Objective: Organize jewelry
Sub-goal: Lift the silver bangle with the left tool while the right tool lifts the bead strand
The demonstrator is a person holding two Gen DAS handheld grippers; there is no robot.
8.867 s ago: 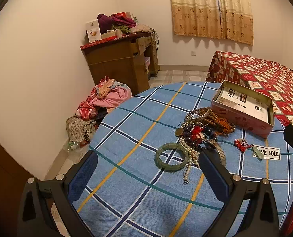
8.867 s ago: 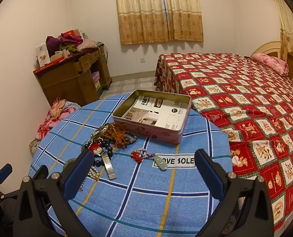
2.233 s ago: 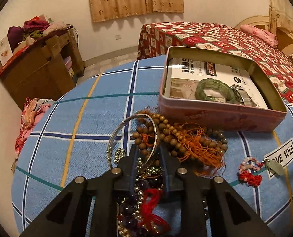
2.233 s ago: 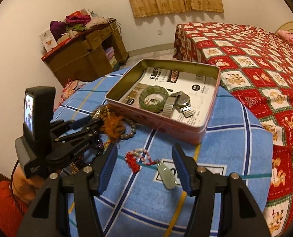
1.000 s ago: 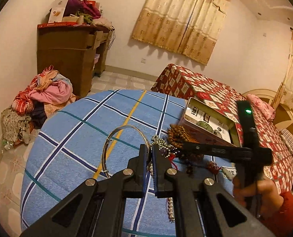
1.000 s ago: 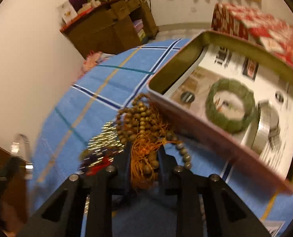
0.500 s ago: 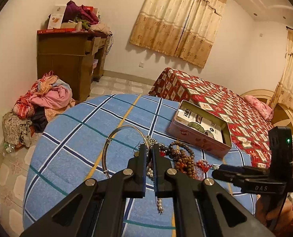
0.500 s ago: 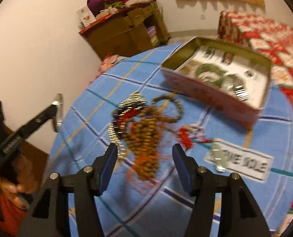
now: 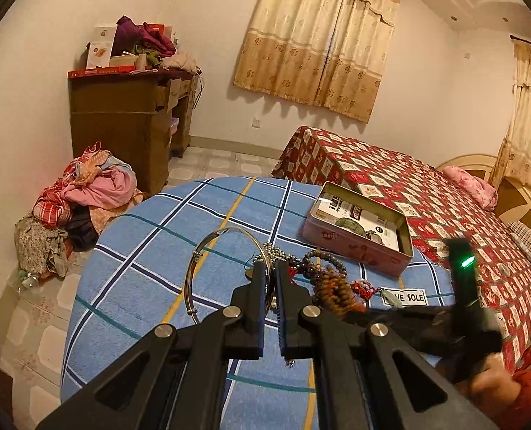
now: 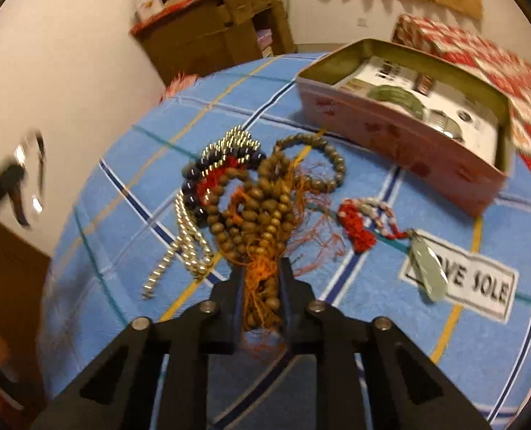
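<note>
Right tool [image 10: 262, 283], tangled brown beads [image 10: 262, 211]

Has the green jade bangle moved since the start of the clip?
Yes. The green jade bangle now lies inside the tin box, no longer on the blue tablecloth beside the bead pile.

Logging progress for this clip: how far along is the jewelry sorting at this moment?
Done: a green bangle and a watch lie in the tin. In hand: the left gripper pinches a silver bangle; the right gripper is shut on wooden beads. Left on the table: pearls, dark beads, red pendant.
</note>
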